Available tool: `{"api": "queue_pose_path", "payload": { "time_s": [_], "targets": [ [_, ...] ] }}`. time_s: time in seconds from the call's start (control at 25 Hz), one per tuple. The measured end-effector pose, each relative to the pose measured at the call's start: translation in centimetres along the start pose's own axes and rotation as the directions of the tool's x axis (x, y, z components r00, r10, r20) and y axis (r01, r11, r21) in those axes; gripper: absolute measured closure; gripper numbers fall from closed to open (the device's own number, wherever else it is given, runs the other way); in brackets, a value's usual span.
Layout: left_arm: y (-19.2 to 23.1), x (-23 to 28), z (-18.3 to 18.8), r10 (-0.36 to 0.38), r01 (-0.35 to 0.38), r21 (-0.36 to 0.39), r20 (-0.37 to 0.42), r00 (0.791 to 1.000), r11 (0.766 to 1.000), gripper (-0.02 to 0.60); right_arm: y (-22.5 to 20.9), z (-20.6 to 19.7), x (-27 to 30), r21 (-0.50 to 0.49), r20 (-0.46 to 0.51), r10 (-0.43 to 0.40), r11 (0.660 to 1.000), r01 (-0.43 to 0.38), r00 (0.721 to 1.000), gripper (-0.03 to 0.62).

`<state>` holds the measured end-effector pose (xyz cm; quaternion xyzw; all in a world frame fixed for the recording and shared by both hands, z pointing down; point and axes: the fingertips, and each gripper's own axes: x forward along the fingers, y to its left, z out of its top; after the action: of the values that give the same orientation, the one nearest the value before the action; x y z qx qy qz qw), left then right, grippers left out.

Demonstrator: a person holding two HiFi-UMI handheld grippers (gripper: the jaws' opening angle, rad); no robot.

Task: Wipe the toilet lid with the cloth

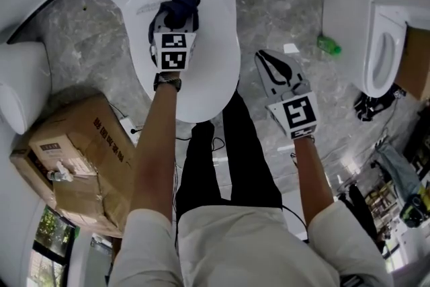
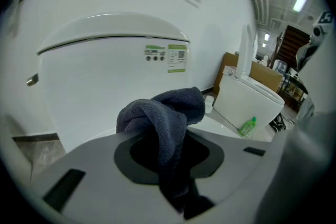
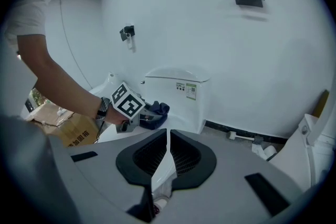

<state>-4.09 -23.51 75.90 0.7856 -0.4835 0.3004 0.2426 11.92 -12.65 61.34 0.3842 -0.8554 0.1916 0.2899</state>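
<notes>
Dark blue cloth (image 1: 183,5) is bunched in the left gripper (image 1: 176,20), whose jaws are clamped on its middle so that a loose fold sticks out past the tips. In the left gripper view this fold curls up and forward in front of the white tank (image 2: 113,55). Gripped this way, the soft bundle rather than the hard jaws would meet the porcelain, which suits wiping.

The cloth hangs over the rear part of the toilet lid (image 1: 201,84), near the hinge end by the tank, with the person's left arm stretched forward over the lid. From there a stroke could be drawn back toward the front edge. Whether the cloth actually presses on the lid or sits just above it cannot be told from these views.

Off to the side, the right gripper (image 1: 270,64) is held over the grey stone floor (image 1: 269,3), clear of the lid. Its jaws are together with nothing between them, as the right gripper view shows. It seems parked there simply to stay out of the wiping path.
</notes>
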Motion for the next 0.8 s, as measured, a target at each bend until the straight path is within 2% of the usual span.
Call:
{"api": "queue_pose_path", "payload": {
  "time_s": [0.16,0.28,0.48,0.6,0.8],
  "targets": [
    [-5.1,2.0,0.1,-0.042,0.042,0.114,-0.007,0.999,0.993,0.497,-0.6,-1.3,-1.7,0.019,-0.005,-0.022,1.000,0.023,1.000,0.553],
    [-9.4,2.4,-0.4,-0.092,0.099,0.224,-0.039,0.995,0.970,0.497,-1.1,-2.1,-3.2,0.049,0.002,-0.056,0.997,0.056,0.998,0.553],
    [-14.9,1.4,-2.5,-0.187,0.199,0.322,-0.069,0.980,0.925,0.497,-1.1,-3.2,-5.1,0.086,-0.012,-0.099,0.991,0.100,0.995,0.553],
    [-15.7,-0.1,-4.2,-0.204,0.217,0.374,-0.074,0.976,0.902,0.495,-0.3,-3.9,-5.6,0.085,-0.029,-0.104,0.991,0.106,0.994,0.553],
    [-12.6,-3.2,-6.5,-0.172,0.181,0.387,-0.058,0.983,0.904,0.494,2.2,-3.6,-5.3,0.081,0.007,-0.093,0.992,0.092,0.996,0.553]
  ]
}}
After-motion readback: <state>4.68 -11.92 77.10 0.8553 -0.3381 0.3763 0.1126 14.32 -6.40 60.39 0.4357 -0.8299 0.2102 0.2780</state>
